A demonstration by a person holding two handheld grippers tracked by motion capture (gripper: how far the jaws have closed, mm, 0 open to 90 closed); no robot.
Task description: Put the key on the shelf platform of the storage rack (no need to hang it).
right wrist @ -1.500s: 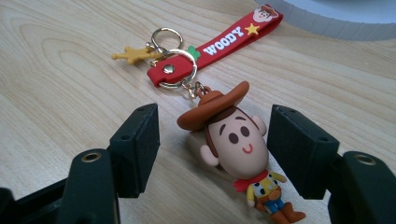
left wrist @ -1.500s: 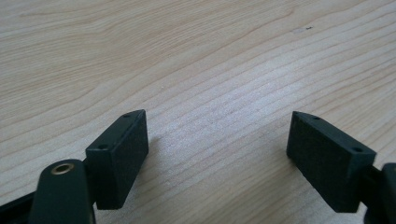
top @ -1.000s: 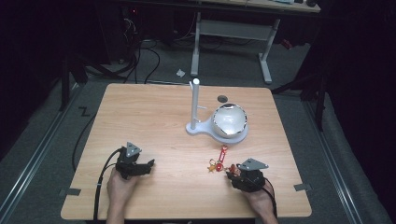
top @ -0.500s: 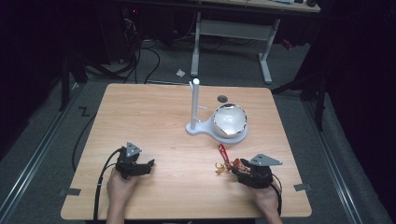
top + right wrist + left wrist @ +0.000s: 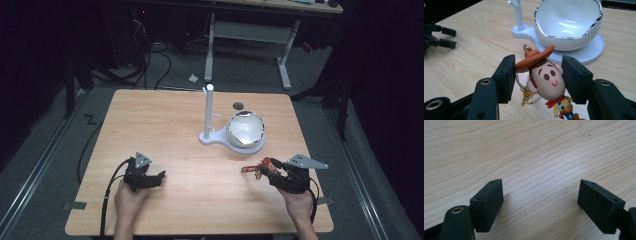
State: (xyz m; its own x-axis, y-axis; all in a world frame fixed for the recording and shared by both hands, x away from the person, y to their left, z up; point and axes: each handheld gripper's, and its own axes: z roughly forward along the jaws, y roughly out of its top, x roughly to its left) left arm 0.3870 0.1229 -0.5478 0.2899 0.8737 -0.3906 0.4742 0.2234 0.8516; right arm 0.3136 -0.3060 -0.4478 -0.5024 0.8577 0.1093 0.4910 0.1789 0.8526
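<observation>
A cowboy figure keychain (image 5: pixel 546 77) with a brown hat, a red neckerchief and a metal ring hangs between the jaws of my right gripper (image 5: pixel 539 68), which is shut on its head. In the high view the right gripper (image 5: pixel 267 169) holds the keychain (image 5: pixel 261 167) above the table's front right part, its red strap pointing left. My left gripper (image 5: pixel 159 176) rests at the front left, held by a hand. Its jaws stand wide open over bare wood in the left gripper view (image 5: pixel 540 195), with nothing between them.
A white stand with a glossy bowl (image 5: pixel 245 129) and an upright peg (image 5: pixel 209 107) sits just beyond the keychain; the bowl (image 5: pixel 567 22) looks empty. A small dark disc (image 5: pixel 238 105) lies behind it. The wooden table (image 5: pixel 165 130) has open room at left and centre.
The right gripper has lifted the keychain off the table and shifted to the right. The left gripper has stayed put.
</observation>
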